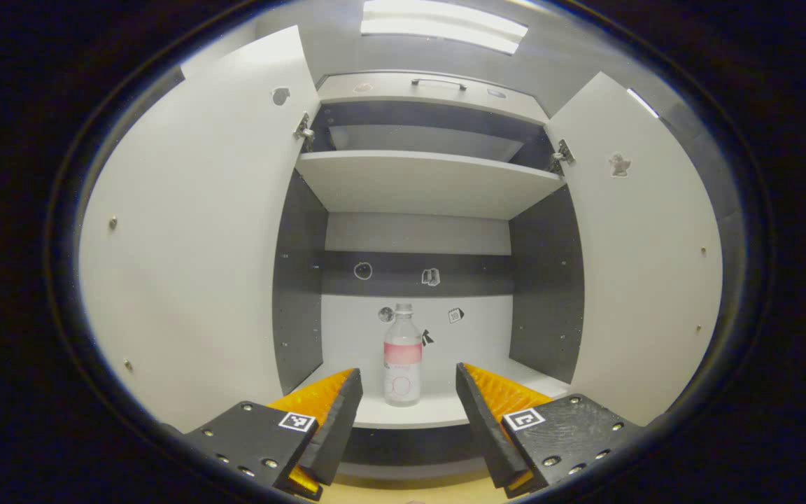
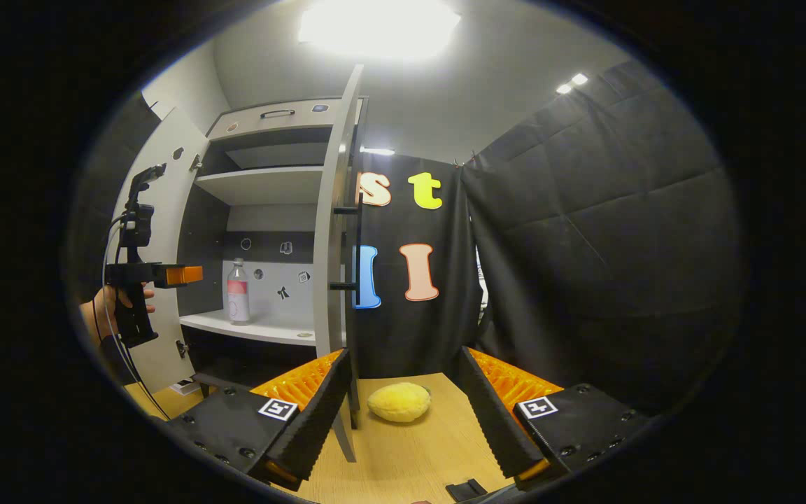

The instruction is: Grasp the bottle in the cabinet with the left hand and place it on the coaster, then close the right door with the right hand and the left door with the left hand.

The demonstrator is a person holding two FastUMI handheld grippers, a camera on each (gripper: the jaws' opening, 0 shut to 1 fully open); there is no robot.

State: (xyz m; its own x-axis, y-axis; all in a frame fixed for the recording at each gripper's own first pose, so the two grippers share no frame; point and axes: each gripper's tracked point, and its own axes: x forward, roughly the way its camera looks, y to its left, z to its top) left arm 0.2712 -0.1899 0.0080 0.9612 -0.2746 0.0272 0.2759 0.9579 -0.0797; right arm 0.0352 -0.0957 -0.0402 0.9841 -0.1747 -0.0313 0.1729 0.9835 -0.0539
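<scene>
Step 1, reach: left tongs [image 1: 408,409] wide, empty, bottle [image 1: 402,355] upright at 12 o'clock on lower shelf [image 1: 445,413], not reached; next push fwd, straddle, pinch; right tongs [image 2: 403,413] wide, idle over surface [image 2: 410,455].

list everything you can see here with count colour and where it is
bottle: 1, clear with pink label, upright on the cabinet's lower shelf
cabinet: 1, white with dark inner walls, both doors open
stickers: several, small, on the cabinet's back wall and doors
plush toy: 1, yellow, on the wooden table beside the right door
table: 1, light wood
left gripper: 1, open, aimed at the bottle
right gripper: 1, open, over the table
hand: 1, holding the left gripper
</scene>
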